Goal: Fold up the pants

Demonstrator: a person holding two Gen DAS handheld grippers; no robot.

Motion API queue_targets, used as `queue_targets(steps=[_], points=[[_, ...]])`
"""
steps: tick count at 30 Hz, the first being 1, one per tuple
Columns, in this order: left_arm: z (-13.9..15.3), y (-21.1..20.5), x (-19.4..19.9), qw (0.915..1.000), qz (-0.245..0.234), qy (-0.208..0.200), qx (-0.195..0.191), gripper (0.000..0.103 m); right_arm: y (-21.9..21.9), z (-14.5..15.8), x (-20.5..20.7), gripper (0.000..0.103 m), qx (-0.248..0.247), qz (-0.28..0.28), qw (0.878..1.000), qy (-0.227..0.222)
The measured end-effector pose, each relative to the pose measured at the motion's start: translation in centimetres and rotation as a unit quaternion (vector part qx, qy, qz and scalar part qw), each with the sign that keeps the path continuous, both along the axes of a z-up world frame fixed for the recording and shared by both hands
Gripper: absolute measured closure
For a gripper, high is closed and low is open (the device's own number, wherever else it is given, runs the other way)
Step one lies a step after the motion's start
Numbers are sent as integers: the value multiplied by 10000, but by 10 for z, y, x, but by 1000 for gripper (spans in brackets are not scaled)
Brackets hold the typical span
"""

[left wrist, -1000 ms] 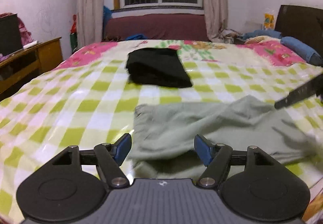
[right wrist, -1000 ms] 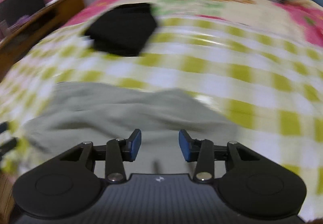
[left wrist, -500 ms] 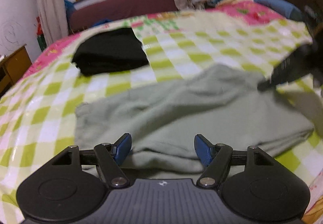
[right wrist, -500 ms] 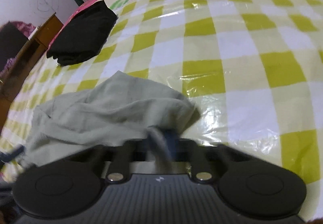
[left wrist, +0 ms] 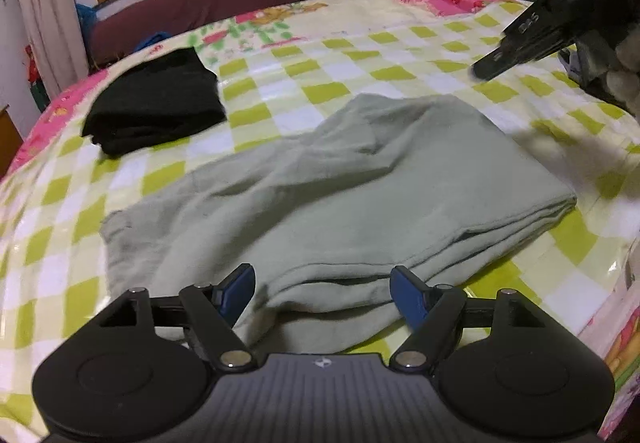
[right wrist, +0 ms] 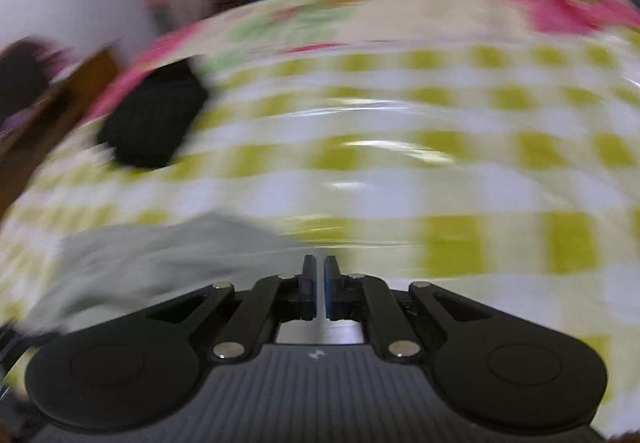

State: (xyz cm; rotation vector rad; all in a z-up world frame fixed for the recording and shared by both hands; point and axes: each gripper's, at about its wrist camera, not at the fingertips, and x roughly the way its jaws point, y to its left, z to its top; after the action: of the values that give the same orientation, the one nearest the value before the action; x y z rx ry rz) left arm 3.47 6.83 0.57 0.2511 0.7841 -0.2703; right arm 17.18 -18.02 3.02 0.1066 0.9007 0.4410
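One pair of grey-green pants (left wrist: 332, 195) lies rumpled on the bed (left wrist: 360, 83), just ahead of our left gripper (left wrist: 322, 283). Its blue fingers (left wrist: 240, 283) have just been spreading wider and stand released, with the near edge of the cloth between them but not pressed. Our right gripper (right wrist: 316, 275) has its fingers clenched together on nothing; the pants lie ahead and to their left. Beyond the left fingers, farther up the checked cover, sits a folded black garment (left wrist: 156, 107).
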Motion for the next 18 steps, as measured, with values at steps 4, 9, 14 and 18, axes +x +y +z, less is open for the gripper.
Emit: queue_targets(steps=[4,9,14,18], points=[[5,3,6,9998,45,-173,-15,16,81,-14,5,96,480,1175,9915,287],[-19,14,18,9975,-44,681,-201,13,163,-44,34,95,684,1895,9750,936],[-25,21,12,9960,39,826,-342,10,198,-66,63,103,-209,1631,9824,882],[-12,26,2,9976,15,543,-428,10,190,-28,52,90,17,1817,9825,420]])
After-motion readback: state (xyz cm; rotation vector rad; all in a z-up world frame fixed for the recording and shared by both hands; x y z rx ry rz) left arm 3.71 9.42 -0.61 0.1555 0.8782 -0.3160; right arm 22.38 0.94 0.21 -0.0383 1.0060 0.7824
